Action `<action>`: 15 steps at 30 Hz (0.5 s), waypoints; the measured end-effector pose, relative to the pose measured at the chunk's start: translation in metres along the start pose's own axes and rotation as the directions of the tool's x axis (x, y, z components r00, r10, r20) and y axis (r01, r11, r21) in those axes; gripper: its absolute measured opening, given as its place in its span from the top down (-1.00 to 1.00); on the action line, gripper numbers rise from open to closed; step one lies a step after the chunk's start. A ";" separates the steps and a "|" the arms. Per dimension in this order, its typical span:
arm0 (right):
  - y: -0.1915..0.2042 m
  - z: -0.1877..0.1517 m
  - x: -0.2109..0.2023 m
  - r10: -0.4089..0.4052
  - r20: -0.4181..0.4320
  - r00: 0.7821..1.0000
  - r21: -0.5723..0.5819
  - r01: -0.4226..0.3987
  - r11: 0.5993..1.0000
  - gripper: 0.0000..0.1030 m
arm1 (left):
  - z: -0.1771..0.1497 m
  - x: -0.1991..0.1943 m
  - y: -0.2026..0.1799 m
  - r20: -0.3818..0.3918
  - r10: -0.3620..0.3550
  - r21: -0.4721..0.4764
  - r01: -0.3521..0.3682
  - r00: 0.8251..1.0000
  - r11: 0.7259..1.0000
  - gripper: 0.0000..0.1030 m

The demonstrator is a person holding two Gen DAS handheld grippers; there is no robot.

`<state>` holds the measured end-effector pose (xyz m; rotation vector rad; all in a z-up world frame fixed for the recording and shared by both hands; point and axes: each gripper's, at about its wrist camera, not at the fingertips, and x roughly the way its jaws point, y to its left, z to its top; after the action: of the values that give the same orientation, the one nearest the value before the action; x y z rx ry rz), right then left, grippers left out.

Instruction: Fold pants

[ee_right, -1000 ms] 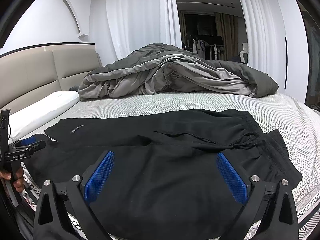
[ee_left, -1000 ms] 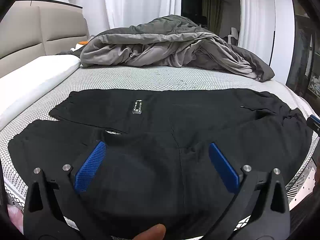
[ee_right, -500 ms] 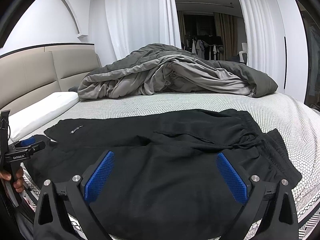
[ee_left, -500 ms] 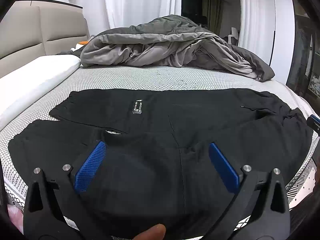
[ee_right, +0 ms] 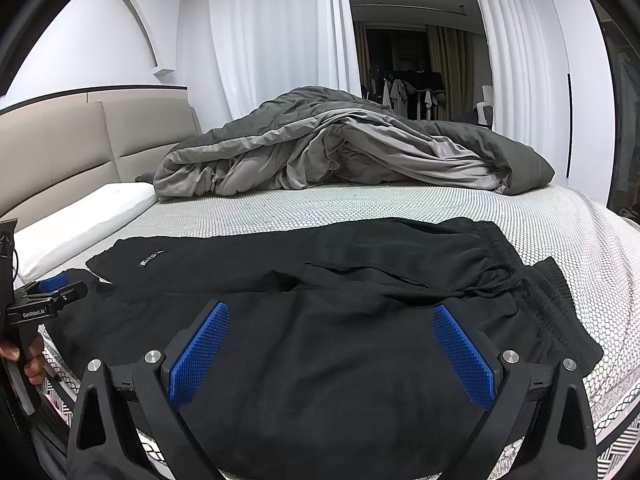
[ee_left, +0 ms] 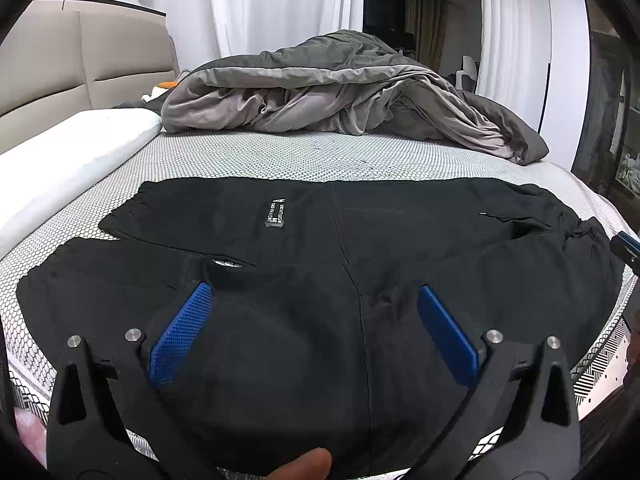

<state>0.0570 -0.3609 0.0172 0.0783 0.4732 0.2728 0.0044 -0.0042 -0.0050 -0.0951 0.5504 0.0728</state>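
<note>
the left gripper hangs with its blue pads spread wide, pinching nothing, low in the frame of its own view over the leg end of the black pants. the right gripper is likewise spread and empty, at the lower centre of its view above the seat, with the elastic waistband at the right of the frame. the pants lie flat across the near side of the bed, legs side by side, cuffs toward the left of both frames and a small white label on the far leg at frame centre.

judging by the layout, the garment is spread but not yet folded, so the opening fold is the step in hand: each gripper would need to drop to a near edge, close on the cloth, and carry it over the far leg.

the near hem sits just beside the mattress edge at the bottom of both frames, leaving little margin there. bare patterned sheet lies open beyond the pants in mid-frame. a rumpled grey duvet fills the upper centre, well apart from the pants, and a white pillow lines the left side.
</note>
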 end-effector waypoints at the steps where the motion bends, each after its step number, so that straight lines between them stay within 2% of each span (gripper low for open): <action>1: -0.001 0.000 0.000 -0.001 0.001 1.000 0.002 0.001 1.000 -1.00 | 0.000 -0.001 0.000 0.001 -0.001 0.003 0.001 1.000 1.000 -0.99; 12: 0.004 -0.002 0.007 -0.040 -0.014 0.999 -0.035 0.040 0.999 -1.00 | -0.006 -0.004 -0.003 -0.010 -0.006 0.011 0.007 1.000 1.000 -0.99; 15: 0.002 -0.002 0.008 -0.026 -0.022 0.999 -0.026 0.026 0.999 -1.00 | -0.007 -0.004 -0.001 -0.024 -0.004 -0.004 0.004 1.000 1.000 -0.99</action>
<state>0.0622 -0.3570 0.0122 0.0445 0.4922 0.2544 -0.0026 -0.0058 -0.0089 -0.1015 0.5739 0.0689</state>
